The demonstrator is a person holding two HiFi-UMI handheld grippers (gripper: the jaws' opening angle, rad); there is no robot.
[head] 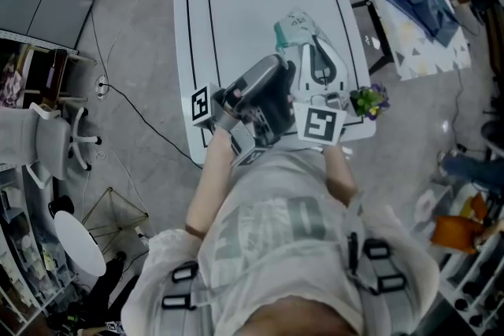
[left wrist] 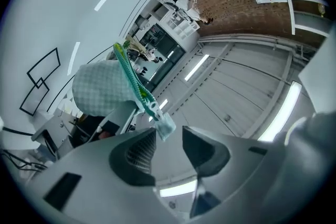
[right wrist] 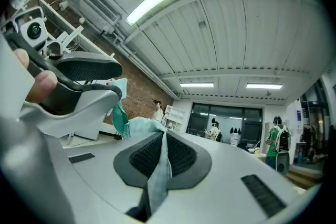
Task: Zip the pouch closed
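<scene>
A white table with black border lines (head: 236, 4) lay below, a small purple-flowered plant (head: 368, 100) at its near right corner and a cloth-covered side table (head: 417, 12) beyond its right edge. Nothing stood between the grippers and the pale green checked fabric pouch (left wrist: 100, 89), held in the air over the table's near end. The right gripper (right wrist: 164, 136) was clamped on its fabric. Its teal zipper (left wrist: 128, 73) ended in a pale tab at the tips of the left gripper (left wrist: 169, 131), whose jaws stood apart.
</scene>
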